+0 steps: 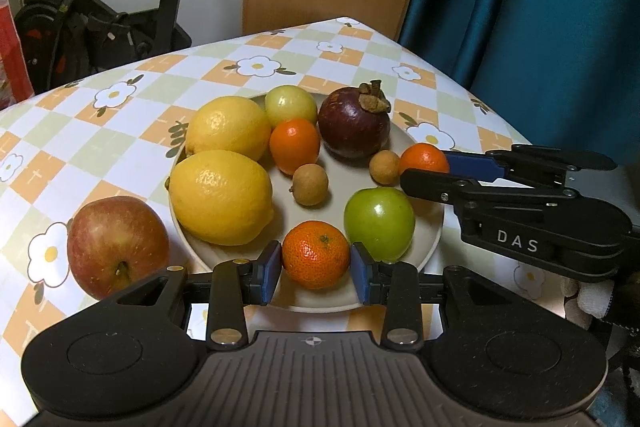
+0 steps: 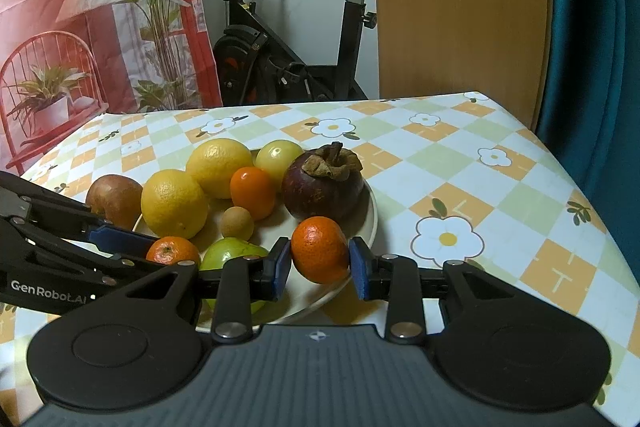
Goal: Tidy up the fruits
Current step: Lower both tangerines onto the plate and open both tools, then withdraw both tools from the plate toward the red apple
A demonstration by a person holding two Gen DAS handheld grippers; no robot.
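Observation:
A beige plate (image 1: 434,233) (image 2: 372,227) holds several fruits. My left gripper (image 1: 316,261) is shut on a mandarin (image 1: 316,251) at the plate's near rim; the same gripper (image 2: 168,254) and fruit (image 2: 172,250) show at the left of the right wrist view. My right gripper (image 2: 320,261) is shut on a second mandarin (image 2: 320,247) at the plate's right edge, and it reaches in from the right (image 1: 426,167) in the left wrist view. Both mandarins sit low, at or just above the plate. A red apple (image 1: 116,245) lies on the tablecloth left of the plate.
On the plate lie two lemons (image 1: 222,197), a mangosteen (image 1: 354,123), a green apple (image 1: 378,221), a pale green fruit (image 1: 290,105), a third mandarin (image 1: 294,145) and two longans (image 1: 310,183). Beyond the table stand an exercise bike (image 2: 280,59), a wooden panel and a teal curtain.

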